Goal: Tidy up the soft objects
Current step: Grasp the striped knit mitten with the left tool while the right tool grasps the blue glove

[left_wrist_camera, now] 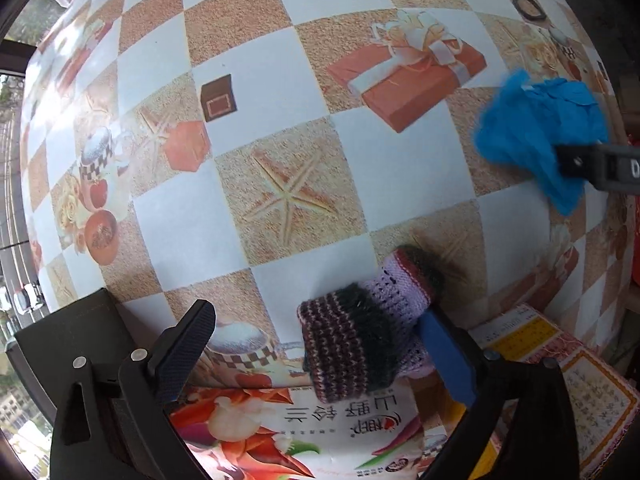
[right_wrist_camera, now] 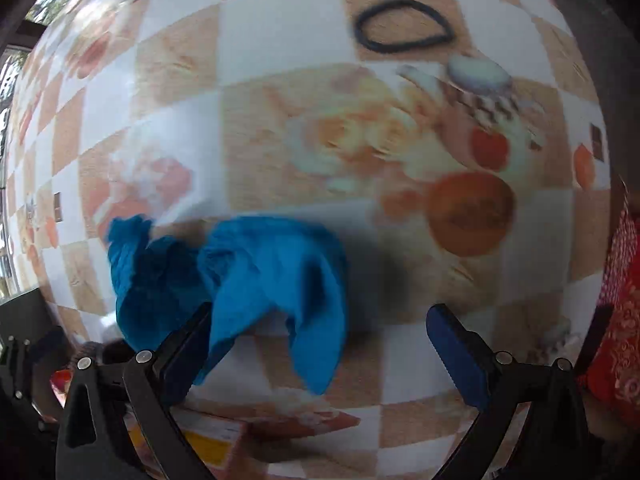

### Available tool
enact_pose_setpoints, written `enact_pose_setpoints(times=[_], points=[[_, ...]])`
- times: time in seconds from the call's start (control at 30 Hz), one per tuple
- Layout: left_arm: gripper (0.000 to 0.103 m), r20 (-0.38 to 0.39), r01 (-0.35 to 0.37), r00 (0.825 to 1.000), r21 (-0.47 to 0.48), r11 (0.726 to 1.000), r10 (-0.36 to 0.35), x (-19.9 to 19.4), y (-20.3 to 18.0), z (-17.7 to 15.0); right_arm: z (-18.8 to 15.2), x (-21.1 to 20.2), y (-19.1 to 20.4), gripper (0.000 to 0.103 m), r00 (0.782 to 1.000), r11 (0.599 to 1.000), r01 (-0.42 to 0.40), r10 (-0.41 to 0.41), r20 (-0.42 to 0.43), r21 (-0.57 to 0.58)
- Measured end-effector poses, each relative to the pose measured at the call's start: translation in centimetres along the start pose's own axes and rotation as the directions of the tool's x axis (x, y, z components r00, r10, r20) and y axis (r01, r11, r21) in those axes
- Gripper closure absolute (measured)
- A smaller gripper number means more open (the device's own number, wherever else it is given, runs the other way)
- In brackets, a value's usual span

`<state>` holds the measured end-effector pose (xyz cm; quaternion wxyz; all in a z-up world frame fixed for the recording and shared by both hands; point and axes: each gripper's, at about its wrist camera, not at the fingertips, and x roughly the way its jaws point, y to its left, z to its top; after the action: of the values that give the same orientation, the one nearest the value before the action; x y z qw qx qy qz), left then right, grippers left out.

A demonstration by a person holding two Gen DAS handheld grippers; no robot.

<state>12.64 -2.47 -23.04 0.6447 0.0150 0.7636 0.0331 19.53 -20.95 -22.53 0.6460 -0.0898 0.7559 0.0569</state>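
Note:
A knitted piece striped in purple, dark green and lilac lies on the checkered tablecloth. It sits between the wide-apart fingers of my left gripper, leaning against the blue-padded right finger and well apart from the left one. A crumpled blue cloth lies on the table in the blurred right wrist view. It hangs over the left finger of my right gripper, whose jaws stand wide apart and pinch nothing. From the left wrist, the blue cloth shows at the far right.
A black hair-tie loop lies further back on the table. A printed snack packet sits under the left gripper, with a yellow and red printed box beside it. Red patterned fabric borders the right edge.

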Motion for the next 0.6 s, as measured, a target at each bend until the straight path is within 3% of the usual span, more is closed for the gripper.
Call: enact_pose_setpoints(times=[0.1, 0.2, 0.27, 0.37, 0.43, 0.6], points=[[0.001, 0.017, 0.02, 1.0, -0.039, 0.999, -0.02, -0.4, 1.4, 0.2, -2.2, 0.3, -4.8, 0.0, 1.0, 0.994, -0.013, 0.015, -0.022, 0.112], [0.001, 0.037, 0.083, 0.996, -0.08, 0.993, -0.08, -1.1, 2.1, 0.0, -4.3, -0.8, -8.0, 0.0, 0.989, 0.967, -0.15, 0.147, 0.03, 0.205], [0.001, 0.037, 0.135, 0.991, -0.116, 0.984, -0.131, -1.2, 2.3, -0.4, -5.4, -2.1, -8.2, 0.0, 0.976, 0.958, -0.214, 0.2, 0.092, 0.192], [0.001, 0.019, 0.192, 0.981, -0.174, 0.966, -0.192, -0.9, 2.5, -0.8, -6.4, -4.0, -6.6, 0.0, 0.959, 0.962, -0.247, 0.225, 0.172, 0.118], [0.001, -0.004, 0.206, 0.978, -0.196, 0.959, -0.21, -0.2, 2.5, -0.9, -6.3, -4.1, -4.4, 0.0, 0.962, 0.974, -0.221, 0.211, 0.172, 0.041], [0.001, -0.061, 0.21, 0.971, -0.238, 0.948, -0.231, 2.4, 2.3, -1.2, -5.2, -1.7, 0.3, 0.0, 0.986, 0.992, -0.044, 0.062, 0.155, -0.119]])
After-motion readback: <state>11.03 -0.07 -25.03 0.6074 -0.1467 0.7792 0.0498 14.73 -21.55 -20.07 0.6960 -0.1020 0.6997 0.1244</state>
